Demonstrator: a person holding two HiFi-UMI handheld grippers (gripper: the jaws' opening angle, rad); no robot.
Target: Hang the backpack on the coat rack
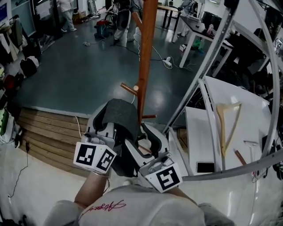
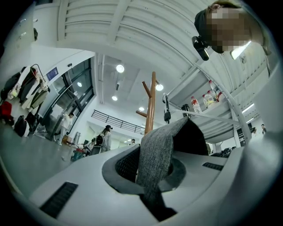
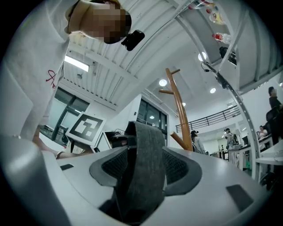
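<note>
Planking [image 1: 48, 132] bordered the dark floor [image 1: 79, 66] at the left of the workshop, where a person [image 1: 66, 13] stood at the far end. Nearer the camera, the left gripper [image 2: 152, 170] was clamped on a grey strap [image 2: 161, 137] of the backpack [image 1: 118, 115], its jaws closed tight against the webbing and pointing slightly upward. The dark grey bag was held up between the two hand-held tools, near the wearer's chest and just left of the wooden coat rack [image 1: 146, 53]. The bag's padded top sat below the rack's left-pointing peg [image 1: 129, 89], and whether it touched the pole could not be told. To its right, the right gripper [image 3: 141, 178] had its jaws spread wide. A grey band [image 3: 143, 145] of the bag lay between them without being pinched. The rack's pole rose on the far side of the bag. Further right, a white metal frame [image 1: 208, 66] slanted across the scene above a white table [image 1: 256, 110]. The table carried a wooden hanger [image 1: 230, 123] and, nearer, a dark phone [image 1: 205, 167].
</note>
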